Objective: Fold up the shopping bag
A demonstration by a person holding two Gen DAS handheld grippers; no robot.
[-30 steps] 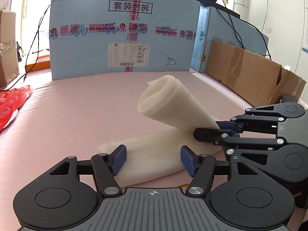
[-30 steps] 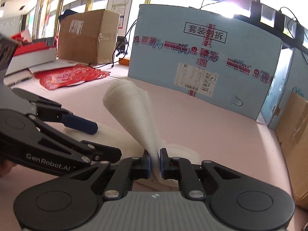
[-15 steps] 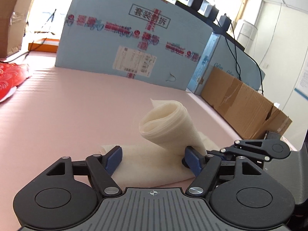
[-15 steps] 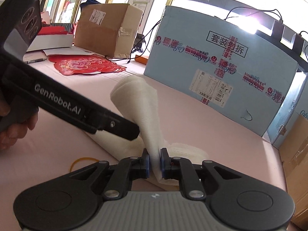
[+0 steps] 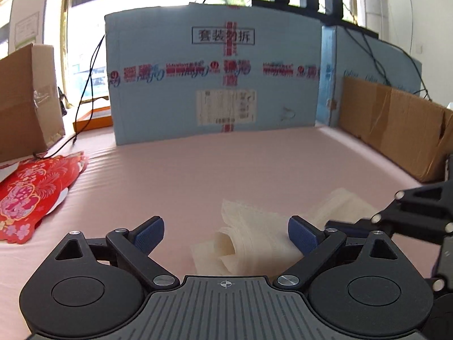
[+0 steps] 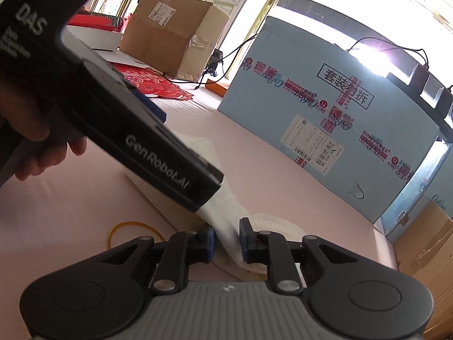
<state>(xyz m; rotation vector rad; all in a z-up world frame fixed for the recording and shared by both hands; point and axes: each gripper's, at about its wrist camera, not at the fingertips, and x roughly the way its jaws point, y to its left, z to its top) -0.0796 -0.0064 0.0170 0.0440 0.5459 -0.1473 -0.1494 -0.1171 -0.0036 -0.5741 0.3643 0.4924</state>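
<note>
The cream white shopping bag (image 5: 254, 238) lies partly rolled on the pink table, its rolled end low between my left fingers. My left gripper (image 5: 226, 233) is open, its blue pads on either side of the roll without touching it. In the right wrist view the bag (image 6: 226, 226) runs between the blue pads of my right gripper (image 6: 226, 239), which have parted slightly and stand beside the cloth. The left gripper's black body (image 6: 113, 119) crosses above the bag and hides much of it.
A light blue carton (image 5: 215, 85) stands at the back and brown cardboard (image 5: 396, 124) along the right. Red paper cuttings (image 5: 34, 192) lie at the left. A yellow rubber band (image 6: 133, 232) lies on the pink table (image 5: 198, 170) near the right gripper.
The rolled part of the bag has come down flat onto the table. My right gripper's pads have opened from their tight pinch. My left gripper has moved over the bag.
</note>
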